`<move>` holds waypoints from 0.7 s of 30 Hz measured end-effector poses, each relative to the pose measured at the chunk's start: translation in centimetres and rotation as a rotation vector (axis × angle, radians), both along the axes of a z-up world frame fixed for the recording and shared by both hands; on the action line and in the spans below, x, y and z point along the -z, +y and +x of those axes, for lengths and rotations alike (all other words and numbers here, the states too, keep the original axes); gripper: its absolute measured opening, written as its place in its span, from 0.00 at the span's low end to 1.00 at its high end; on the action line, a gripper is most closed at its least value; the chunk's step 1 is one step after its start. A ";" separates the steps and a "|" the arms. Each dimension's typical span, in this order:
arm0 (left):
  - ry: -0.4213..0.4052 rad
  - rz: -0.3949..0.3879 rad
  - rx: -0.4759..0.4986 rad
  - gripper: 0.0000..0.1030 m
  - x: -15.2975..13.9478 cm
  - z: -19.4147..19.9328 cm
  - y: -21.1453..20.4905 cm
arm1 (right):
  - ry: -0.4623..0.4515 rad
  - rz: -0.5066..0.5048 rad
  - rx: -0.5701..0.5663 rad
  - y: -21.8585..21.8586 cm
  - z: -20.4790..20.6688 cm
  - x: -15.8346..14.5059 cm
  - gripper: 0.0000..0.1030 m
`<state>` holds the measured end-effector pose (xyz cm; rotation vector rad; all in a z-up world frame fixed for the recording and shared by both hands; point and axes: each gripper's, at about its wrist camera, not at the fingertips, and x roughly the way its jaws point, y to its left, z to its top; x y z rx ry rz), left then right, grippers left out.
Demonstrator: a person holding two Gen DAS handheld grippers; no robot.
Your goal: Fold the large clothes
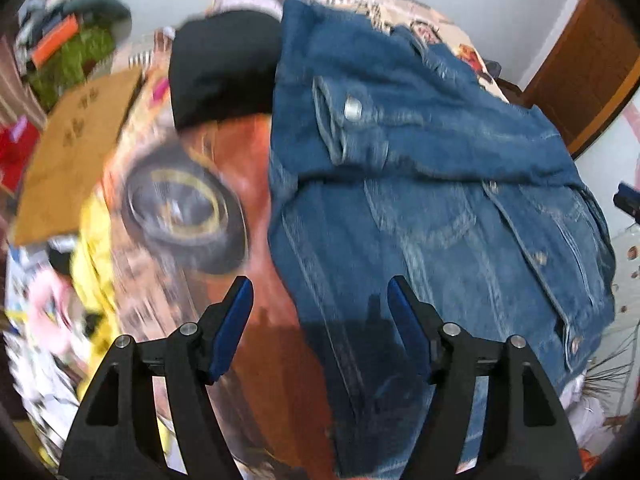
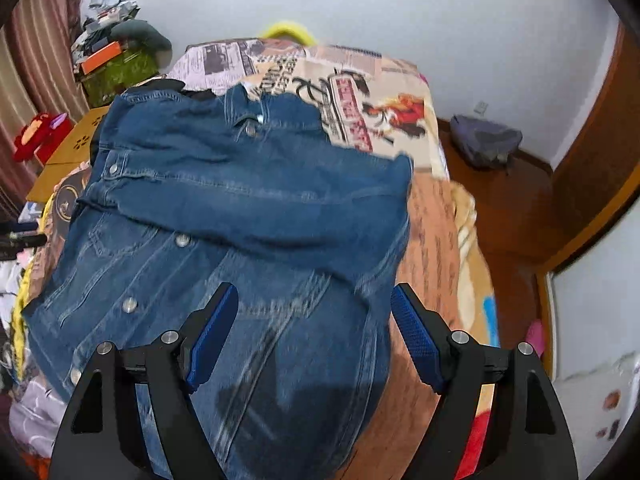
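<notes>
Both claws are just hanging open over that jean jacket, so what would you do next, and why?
Probably lower both to pinch the near hem. The left gripper and right gripper are open and empty, and the denim jacket already has its sleeves folded across, so folding bottom upward seems due.

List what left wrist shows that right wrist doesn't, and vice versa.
Left wrist only: a black garment on the bed beside the jacket's collar end, and the bedspread's round wheel print.

Right wrist only: a grey bag on the wooden floor by the wall, and a yellow object behind the bed's far end.

Both: the denim jacket lying on the printed bedspread with a sleeve folded across, the cardboard box, and an open, empty claw, left and right.
</notes>
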<state>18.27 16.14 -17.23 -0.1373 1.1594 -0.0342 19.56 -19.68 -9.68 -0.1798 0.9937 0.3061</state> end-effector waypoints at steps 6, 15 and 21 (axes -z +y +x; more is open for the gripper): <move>0.127 -0.201 -0.045 0.67 4.4 -1.8 0.7 | 0.098 0.079 0.091 -2.5 -1.6 2.5 0.74; 0.127 -0.340 -0.050 0.67 7.4 -1.9 -0.2 | 0.178 0.160 0.125 -3.8 -4.1 5.6 0.74; 0.100 -0.426 -0.040 0.67 7.2 -2.4 -0.4 | 0.179 0.263 0.147 -4.4 -5.3 5.9 0.49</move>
